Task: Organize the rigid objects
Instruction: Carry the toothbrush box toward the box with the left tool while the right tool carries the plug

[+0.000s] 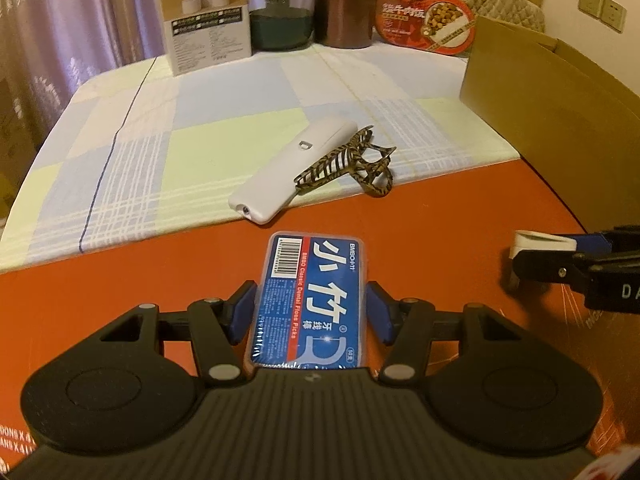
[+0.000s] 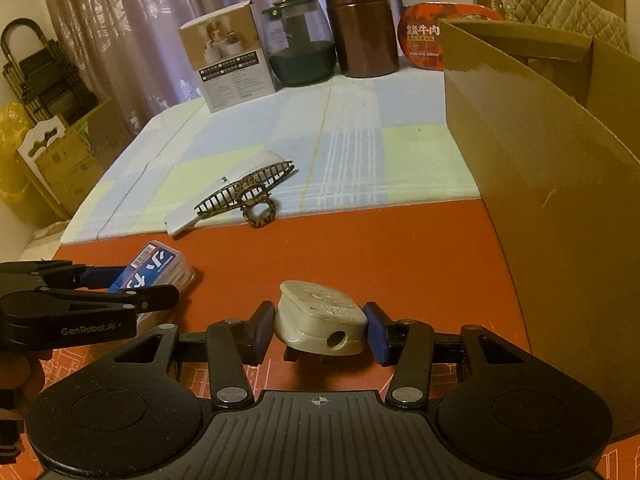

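- Between the blue pads of our left gripper (image 1: 311, 312) sits the dental floss box (image 1: 310, 300), clamped on its long sides and pointing toward twelve o'clock.
- Our right gripper (image 2: 320, 330) is closed around the white plug (image 2: 320, 320), a pad pressing each flank; the plug looks raised a little off the surface, though we cannot be sure.
- We judge both picks made, and the carry to the cardboard box (image 2: 540, 184) at two o'clock comes next.
- To do it well, we lift straight up before swinging, keep both grips steady, and clear the box wall before letting go.
- At twelve o'clock, well apart from us, the white remote (image 1: 292, 174) lies touching the patterned hair claw (image 1: 352, 164); these remain to be sorted.
- We work on an orange tabletop (image 1: 440, 240), with a checked cloth (image 1: 200, 120) beyond it.
- Farther off stand a carton (image 1: 206, 16), a glass jar (image 1: 280, 8), a brown canister (image 1: 346, 4) and a curtain (image 1: 72, 20).
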Motion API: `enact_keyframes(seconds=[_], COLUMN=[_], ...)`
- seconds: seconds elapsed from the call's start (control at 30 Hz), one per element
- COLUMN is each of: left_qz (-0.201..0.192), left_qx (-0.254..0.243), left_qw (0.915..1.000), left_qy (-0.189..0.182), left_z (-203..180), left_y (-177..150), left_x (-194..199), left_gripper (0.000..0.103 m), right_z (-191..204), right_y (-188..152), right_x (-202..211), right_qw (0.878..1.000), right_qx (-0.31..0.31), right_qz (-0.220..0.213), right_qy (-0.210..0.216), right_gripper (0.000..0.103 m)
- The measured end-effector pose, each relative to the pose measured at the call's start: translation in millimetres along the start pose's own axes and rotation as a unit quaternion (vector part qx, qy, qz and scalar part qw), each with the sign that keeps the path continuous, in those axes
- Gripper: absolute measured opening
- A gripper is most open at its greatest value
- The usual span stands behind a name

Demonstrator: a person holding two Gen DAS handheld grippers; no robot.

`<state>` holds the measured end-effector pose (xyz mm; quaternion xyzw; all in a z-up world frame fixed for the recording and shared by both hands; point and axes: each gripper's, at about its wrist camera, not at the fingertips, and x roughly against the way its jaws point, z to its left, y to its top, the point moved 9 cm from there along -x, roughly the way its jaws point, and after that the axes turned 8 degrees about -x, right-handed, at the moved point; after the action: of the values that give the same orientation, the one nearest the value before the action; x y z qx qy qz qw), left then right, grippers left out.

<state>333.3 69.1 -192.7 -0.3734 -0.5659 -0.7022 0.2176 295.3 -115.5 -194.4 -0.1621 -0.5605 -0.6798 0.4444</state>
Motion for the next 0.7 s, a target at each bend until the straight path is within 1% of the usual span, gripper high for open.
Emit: enact_keyframes(seconds=[0.07,0.23,0.4,0.53,0.7], left_qz=[-0.001,-0.029,-0.046,-0.058,-0.067], left_qx=[0.009,0.033,0.054,0.070,0.102], left_qw=[1.0000,0.9989,0.9973,0.9956,0.9924], left_qy=[0.003,0.014,0.020,0.024,0.018], left_z=[1,-2,-18,-34,-53], left_y=[2,12,9,5,-1], left_x=[5,32,64,92,124], left_gripper=[0.053,0.053,0.053,0.053,0.053], right_z=[3,17,23,25,20], right_y=[2,8,-2,-9,-16], right_x=[4,25,51,80,119], right_qw=[1.000,0.998,0.996,0.993,0.989], right_qx=[0.002,0.044,0.064,0.081,0.095], right_qz=[-0.004,-0.039,-0.062,-0.085,-0.115], right_qy=[0.000,0.000,-0.001,-0.002,-0.009], right_gripper=[0.045,0.045,0.045,0.045,0.045])
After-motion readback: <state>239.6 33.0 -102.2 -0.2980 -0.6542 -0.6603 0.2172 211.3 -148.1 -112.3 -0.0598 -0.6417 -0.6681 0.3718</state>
